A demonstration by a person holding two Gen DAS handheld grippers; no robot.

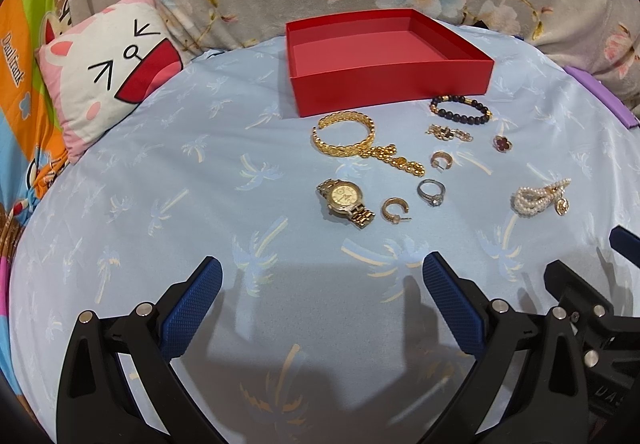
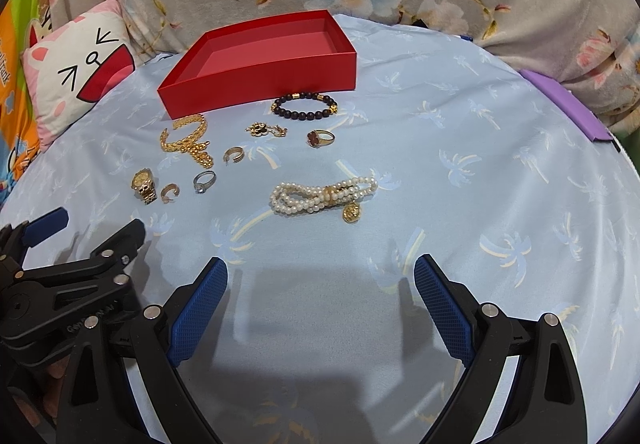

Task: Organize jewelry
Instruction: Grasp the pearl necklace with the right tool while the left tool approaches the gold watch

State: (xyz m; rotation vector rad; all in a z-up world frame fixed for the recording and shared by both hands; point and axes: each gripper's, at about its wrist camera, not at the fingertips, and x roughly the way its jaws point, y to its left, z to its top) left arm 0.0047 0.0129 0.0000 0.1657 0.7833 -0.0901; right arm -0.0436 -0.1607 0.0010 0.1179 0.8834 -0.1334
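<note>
Both the left claw [image 1: 322,292] and right claw [image 2: 320,290] gape empty; the pearl bracelet [image 2: 320,196], limp and slippery, looks best pinched at its gold clasp.

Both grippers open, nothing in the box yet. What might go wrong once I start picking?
The silver ring and hoop earrings lie flat on soft cloth; fingers may pinch fabric. The gold bracelet touches a chain, which could drag along. The pearl bracelet's pendant may snag on the red box wall.

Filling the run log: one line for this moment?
left gripper open | right gripper open | red box empty | jewelry on cloth: watch, pearl bracelet
</note>
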